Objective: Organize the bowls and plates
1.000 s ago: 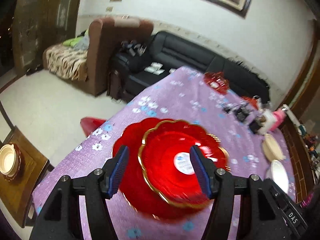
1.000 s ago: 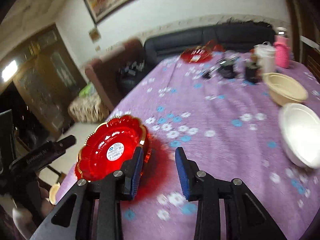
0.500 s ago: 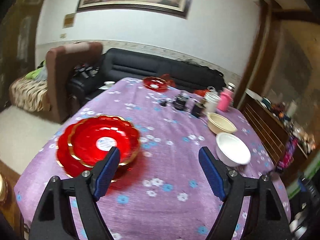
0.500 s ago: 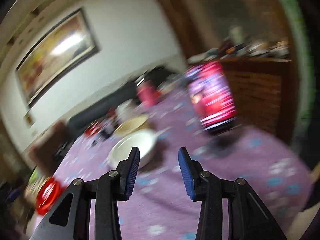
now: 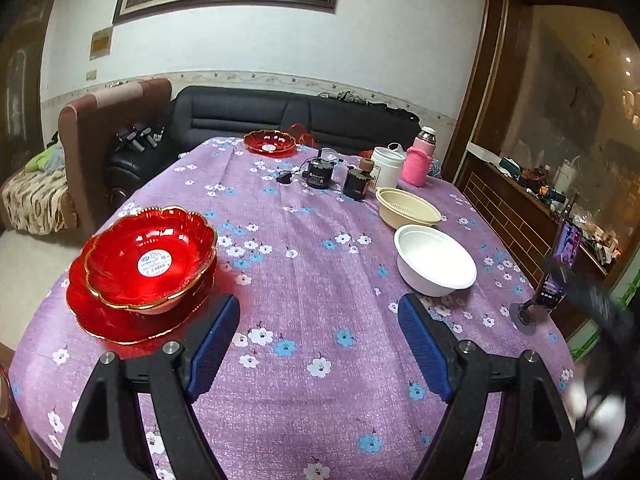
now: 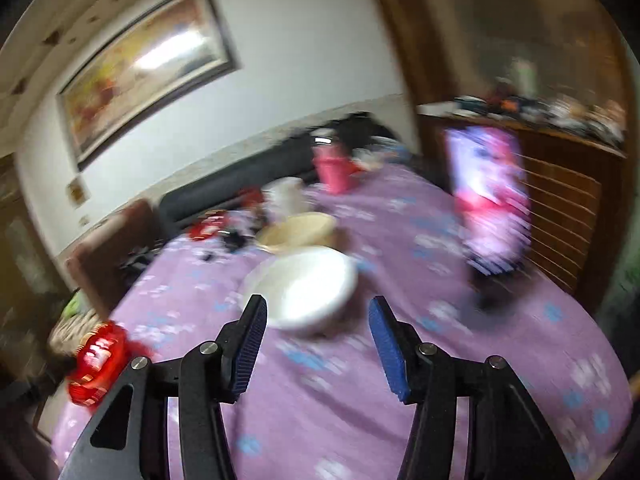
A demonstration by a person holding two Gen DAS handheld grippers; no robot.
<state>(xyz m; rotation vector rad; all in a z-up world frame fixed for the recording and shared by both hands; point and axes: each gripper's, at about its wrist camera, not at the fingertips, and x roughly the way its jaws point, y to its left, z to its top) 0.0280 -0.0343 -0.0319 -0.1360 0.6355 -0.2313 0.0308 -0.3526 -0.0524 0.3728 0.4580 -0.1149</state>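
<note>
A red scalloped bowl [image 5: 150, 258] sits stacked on a red plate [image 5: 120, 320] at the table's left; the stack shows blurred in the right wrist view [image 6: 98, 362]. A white bowl [image 5: 434, 260] and a cream bowl [image 5: 408, 208] stand at the right; another red dish [image 5: 270, 142] is at the far end. My left gripper [image 5: 318, 344] is open and empty over the tablecloth, right of the red stack. My right gripper [image 6: 316, 338] is open and empty, just short of the white bowl [image 6: 304, 288], with the cream bowl [image 6: 298, 232] behind it.
A purple flowered cloth covers the table [image 5: 304, 400]. Dark jars [image 5: 320, 174], a white container [image 5: 386, 168] and a pink flask [image 5: 418, 158] stand at the far end. A phone on a stand [image 5: 554, 272] is at the right edge. Sofas stand beyond the table.
My left gripper has opened, let go of the red bowl and pulled back from the stack. My right gripper has swung from the red stack toward the white bowl and opened wider.
</note>
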